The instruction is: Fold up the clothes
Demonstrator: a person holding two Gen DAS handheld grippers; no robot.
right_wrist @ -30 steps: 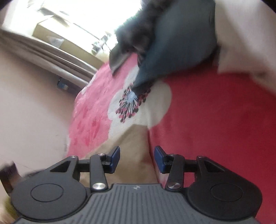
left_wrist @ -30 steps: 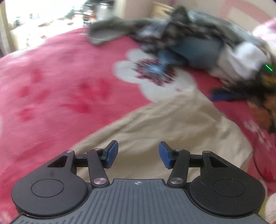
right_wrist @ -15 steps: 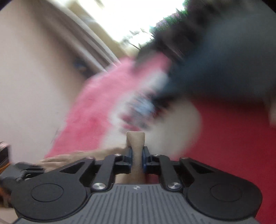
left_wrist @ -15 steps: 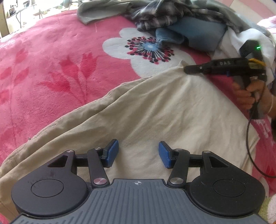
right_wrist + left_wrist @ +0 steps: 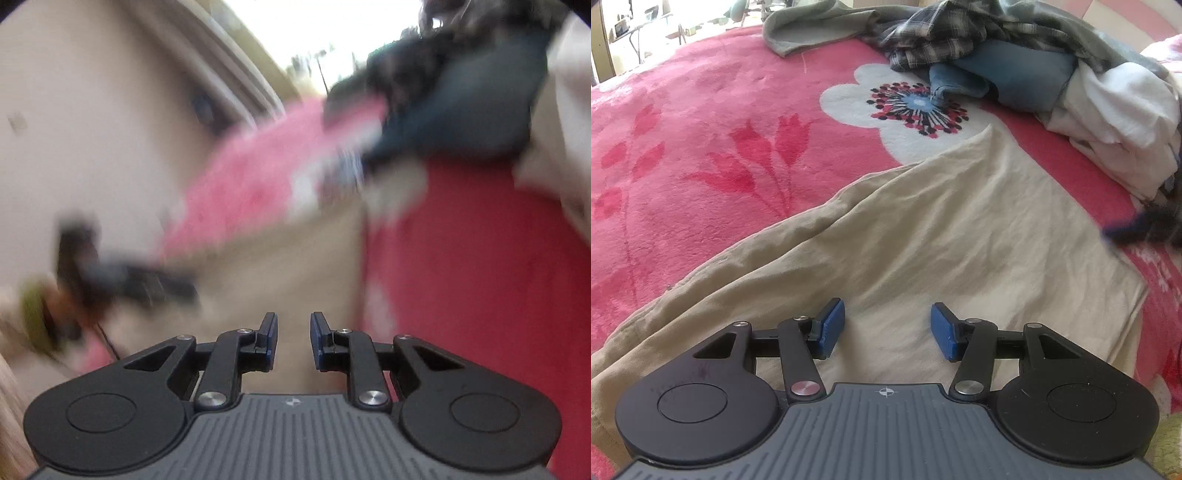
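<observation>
A beige garment (image 5: 960,229) lies spread flat on the pink flowered blanket (image 5: 701,147). My left gripper (image 5: 888,328) hovers over its near part, open, with nothing between its blue pads. The right gripper (image 5: 293,339) is over the garment's right side (image 5: 295,266); its jaws stand a little apart and are opening, and no cloth is pinched between them. The right wrist view is smeared by motion. In the left wrist view the right gripper is only a dark blur (image 5: 1134,225) at the garment's right edge.
A heap of unfolded clothes sits at the far end of the bed: a plaid shirt (image 5: 942,33), a grey garment (image 5: 820,26), blue jeans (image 5: 1015,74) and white cloth (image 5: 1119,110). A wall and bright window (image 5: 314,33) lie beyond the bed.
The right gripper pinched the garment's far corner half a second ago, has let go of it and has swung back to the right. The left gripper has sunk slightly toward the cloth.
</observation>
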